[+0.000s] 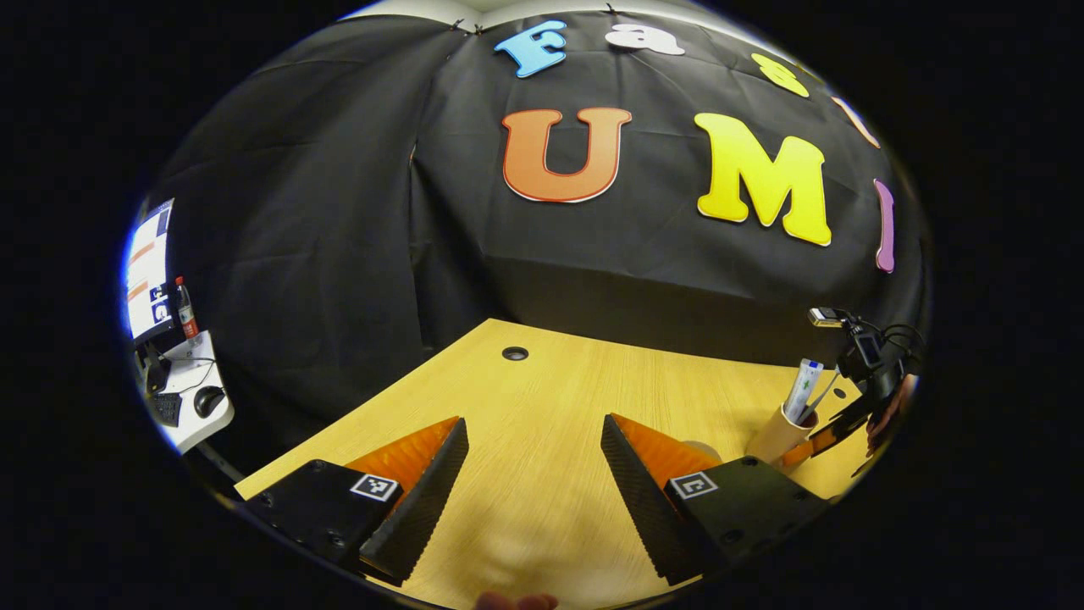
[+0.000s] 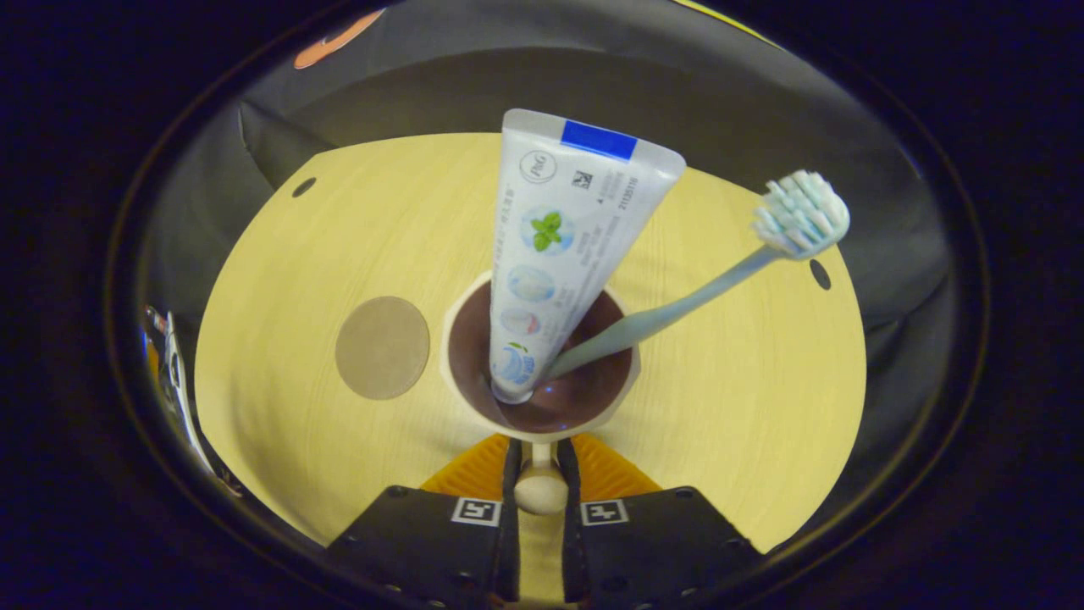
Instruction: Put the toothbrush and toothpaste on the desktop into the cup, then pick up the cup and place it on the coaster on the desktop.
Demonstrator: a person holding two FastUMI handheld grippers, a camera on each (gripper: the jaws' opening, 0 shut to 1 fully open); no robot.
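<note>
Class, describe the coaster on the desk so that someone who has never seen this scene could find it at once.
Start at the pale wooden desk. Near its middle stands a cup holding a toothpaste tube and a toothbrush. In the right gripper view, the coaster lies just left of the cup, apart from it: a flat, dull brown disc with nothing on it.

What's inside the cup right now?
The cup holds the toothpaste and the toothbrush, both leaning, tops sticking out. Their lower ends hide part of the cup's bottom.
</note>
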